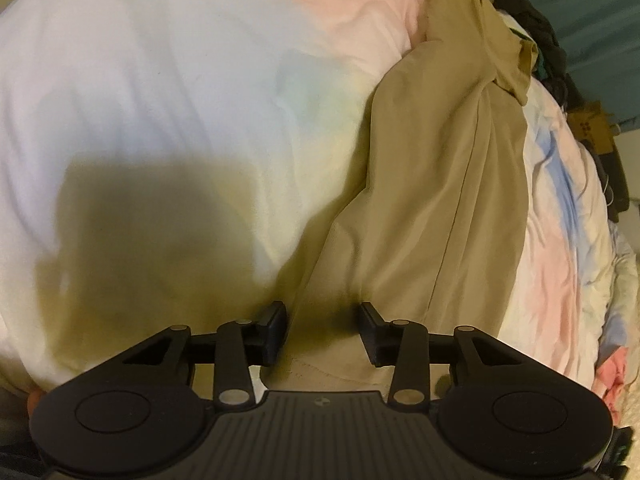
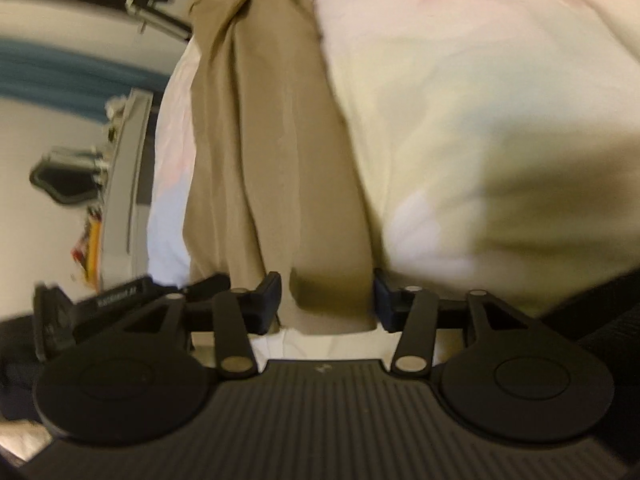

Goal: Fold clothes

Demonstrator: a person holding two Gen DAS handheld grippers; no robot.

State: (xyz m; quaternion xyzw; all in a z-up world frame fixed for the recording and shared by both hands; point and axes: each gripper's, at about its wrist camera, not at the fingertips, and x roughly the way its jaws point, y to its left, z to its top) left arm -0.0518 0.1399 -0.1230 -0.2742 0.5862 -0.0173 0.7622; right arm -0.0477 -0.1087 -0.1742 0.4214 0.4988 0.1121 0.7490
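A pair of khaki trousers is lying lengthwise on a bed covered by a pastel bedspread — pink, blue and pale yellow patches. The left claw is hanging over the near end of the trousers, its jaws standing partly apart with the cloth showing in the gap; the pads are not pressing on it. The right claw is likewise sitting part-open at the trousers' near edge — the fabric is lying between its fingers without being pinched. Dark clothing is piling up beyond the trousers' far end.
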